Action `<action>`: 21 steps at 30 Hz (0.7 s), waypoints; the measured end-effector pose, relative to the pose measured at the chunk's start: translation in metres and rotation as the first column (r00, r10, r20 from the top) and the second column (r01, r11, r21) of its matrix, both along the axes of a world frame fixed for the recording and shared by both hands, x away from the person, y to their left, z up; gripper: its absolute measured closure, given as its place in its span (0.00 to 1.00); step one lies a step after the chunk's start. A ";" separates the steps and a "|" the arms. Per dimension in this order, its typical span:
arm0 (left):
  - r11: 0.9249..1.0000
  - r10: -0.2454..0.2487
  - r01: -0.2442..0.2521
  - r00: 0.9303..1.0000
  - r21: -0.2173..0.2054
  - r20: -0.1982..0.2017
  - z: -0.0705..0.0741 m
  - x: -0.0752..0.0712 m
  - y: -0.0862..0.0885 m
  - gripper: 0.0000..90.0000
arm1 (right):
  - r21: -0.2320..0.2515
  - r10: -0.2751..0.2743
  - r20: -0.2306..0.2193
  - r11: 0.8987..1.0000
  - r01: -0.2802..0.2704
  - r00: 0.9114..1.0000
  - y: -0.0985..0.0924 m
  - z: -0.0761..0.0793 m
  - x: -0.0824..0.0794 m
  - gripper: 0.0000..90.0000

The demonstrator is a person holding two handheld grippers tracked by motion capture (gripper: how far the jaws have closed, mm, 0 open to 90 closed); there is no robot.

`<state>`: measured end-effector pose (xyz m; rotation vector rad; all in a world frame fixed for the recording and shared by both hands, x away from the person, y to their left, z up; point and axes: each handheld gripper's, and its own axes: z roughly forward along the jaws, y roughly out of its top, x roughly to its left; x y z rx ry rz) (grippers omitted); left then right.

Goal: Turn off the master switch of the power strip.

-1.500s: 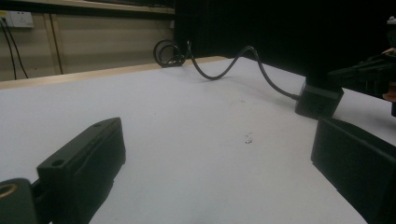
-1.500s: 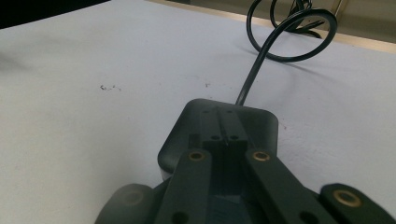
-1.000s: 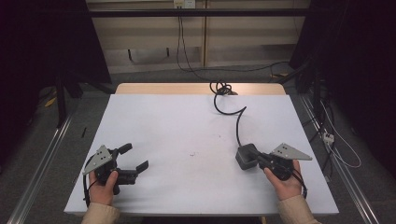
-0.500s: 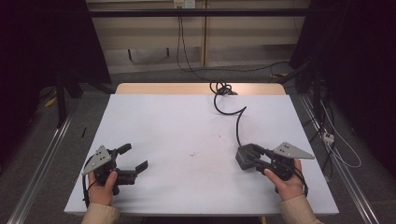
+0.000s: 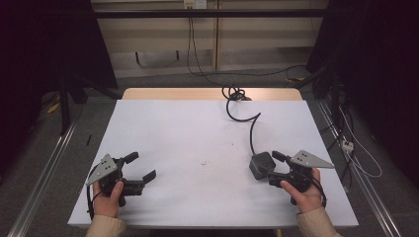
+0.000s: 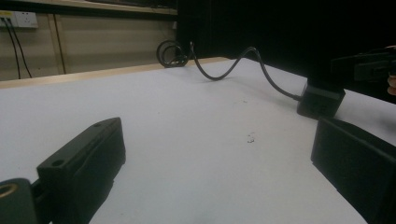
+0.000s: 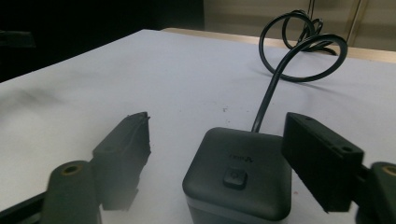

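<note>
A small black cube-shaped device (image 5: 260,165) with a button on top rests on the white table (image 5: 197,128), and its black cable (image 5: 252,126) runs back to a coil at the far edge. My right gripper (image 5: 273,168) sits just right of it at the front right. In the right gripper view the cube (image 7: 236,172) lies between the jaws of that gripper (image 7: 219,123). They have just been opening: the left jaw stands clear of the cube and looks blurred, the right jaw is close by its side. My left gripper (image 5: 142,165) rests open at the front left, nothing between its jaws.
The cable coil (image 7: 299,46) lies at the table's far edge, beside a bare wooden strip (image 5: 173,94). From the left gripper (image 6: 217,135) the cube (image 6: 321,99) and the right gripper (image 6: 369,65) show far off to the right. Metal rails and loose cables run along the floor on both sides.
The right gripper's jaws have spread apart from shut to wide, either side of the cube. Both hands and the left gripper have stayed where they were.
</note>
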<state>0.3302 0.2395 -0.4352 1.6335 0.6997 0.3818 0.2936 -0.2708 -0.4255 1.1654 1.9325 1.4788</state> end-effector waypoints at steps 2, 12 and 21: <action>1.000 0.000 0.000 1.000 -0.002 -0.001 0.000 0.000 0.000 0.03 | -0.008 0.004 -0.003 1.000 -0.004 1.000 0.000 0.000 0.000 0.20; 1.000 0.000 0.000 1.000 -0.001 -0.001 0.000 0.000 0.000 0.03 | -0.014 0.000 0.009 1.000 0.000 1.000 -0.004 0.001 -0.006 0.13; 1.000 -0.003 0.003 1.000 0.001 -0.001 -0.001 0.000 0.001 0.03 | -0.029 0.018 0.009 0.999 -0.018 1.000 -0.008 -0.002 -0.012 0.04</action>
